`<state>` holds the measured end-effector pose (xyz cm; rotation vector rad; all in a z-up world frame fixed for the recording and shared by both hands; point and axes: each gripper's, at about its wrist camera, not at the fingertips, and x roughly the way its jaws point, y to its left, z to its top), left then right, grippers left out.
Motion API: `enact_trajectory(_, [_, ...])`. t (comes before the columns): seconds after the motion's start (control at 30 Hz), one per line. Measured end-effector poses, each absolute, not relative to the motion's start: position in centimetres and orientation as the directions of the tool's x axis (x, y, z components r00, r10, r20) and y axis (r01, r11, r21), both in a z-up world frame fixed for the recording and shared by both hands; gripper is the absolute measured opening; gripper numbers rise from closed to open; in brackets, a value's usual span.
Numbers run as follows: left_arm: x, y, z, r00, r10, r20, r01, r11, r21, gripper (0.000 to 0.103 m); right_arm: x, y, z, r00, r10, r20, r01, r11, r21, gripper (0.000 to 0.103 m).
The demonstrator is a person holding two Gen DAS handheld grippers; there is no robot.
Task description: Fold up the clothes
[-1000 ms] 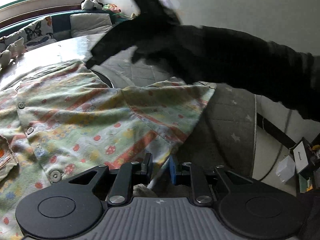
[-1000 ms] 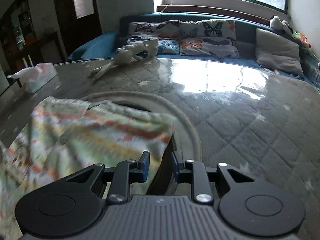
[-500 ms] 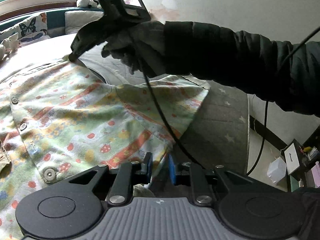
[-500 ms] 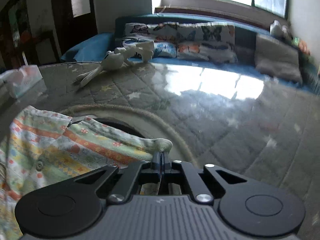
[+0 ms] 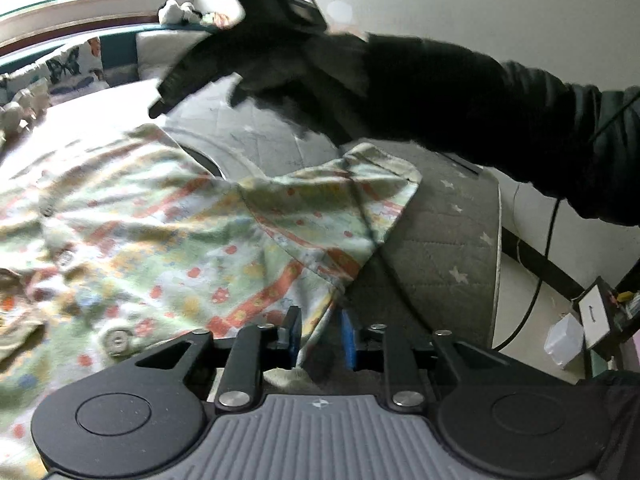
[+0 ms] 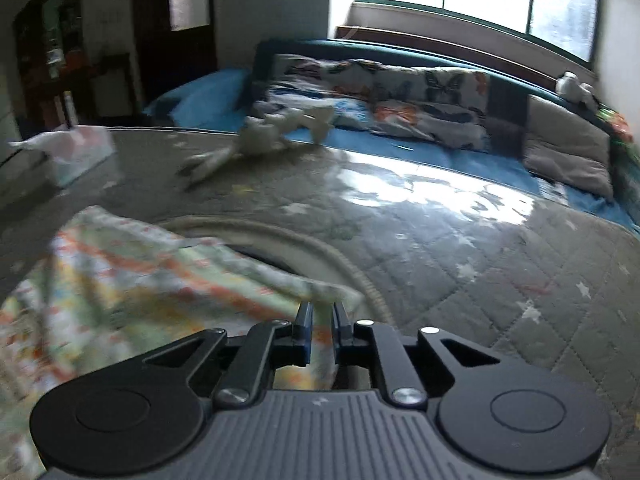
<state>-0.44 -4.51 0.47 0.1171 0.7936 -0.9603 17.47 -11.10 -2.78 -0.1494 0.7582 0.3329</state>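
1. On the quilted worktop (image 6: 500, 280) we see the patterned garment (image 5: 160, 240) spread flat, hem at the near edge.
2. Our left tool (image 5: 320, 332) sits apart, with the hem between its fingers.
3. Our right tool (image 6: 319, 328) hovers over the garment's corner, slightly apart, gripping nothing.

Setting: home living room. Evidence: long teal window bench (image 6: 400, 60) with butterfly-print cushions (image 6: 432, 88), soft toys (image 6: 574, 86), tissue box (image 6: 80, 152). Round table under grey quilted star-pattern cover (image 6: 480, 272).
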Motion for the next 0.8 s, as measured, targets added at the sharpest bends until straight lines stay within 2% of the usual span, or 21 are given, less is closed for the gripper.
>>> enact_trajectory(0.2, [-1.2,-1.1,2.5,0.439,-0.655,-0.615,0.71,0.672,-0.209,0.029,12.3,-8.7,-2.7,0.614,0.344,-0.711,-0.474,0.881,0.018,0.011])
enact_trajectory(0.3, [-0.7,0.6,2.2,0.485,-0.613,-0.624,0.64,0.735,-0.224,0.028,10.1,-7.2,-3.3,0.588,0.382,-0.713,-0.519,0.855,0.03,0.011])
enact_trajectory(0.5, [-1.0,1.8,0.0,0.469,-0.578,-0.667,0.589,0.768,-0.251,0.027,7.6,-5.7,-4.6,0.558,0.409,-0.722,-0.541,0.839,0.058,0.011])
enact_trajectory(0.6, [-1.8,2.3,0.1,0.478,-0.581,-0.659,0.584,0.77,-0.255,0.029,6.2,-5.2,-4.7,0.537,0.426,-0.728,-0.562,0.825,0.068,0.012])
enact_trajectory(0.7, [-2.3,2.8,0.3,0.485,-0.582,-0.653,0.576,0.774,-0.262,0.029,4.1,-4.6,-4.7,0.505,0.445,-0.739,-0.603,0.795,0.067,0.024])
enact_trajectory(0.8, [-2.9,3.3,0.6,0.502,-0.577,-0.644,0.569,0.782,-0.257,0.029,2.5,-4.1,-5.1,0.489,0.444,-0.751,-0.629,0.776,0.049,0.025])
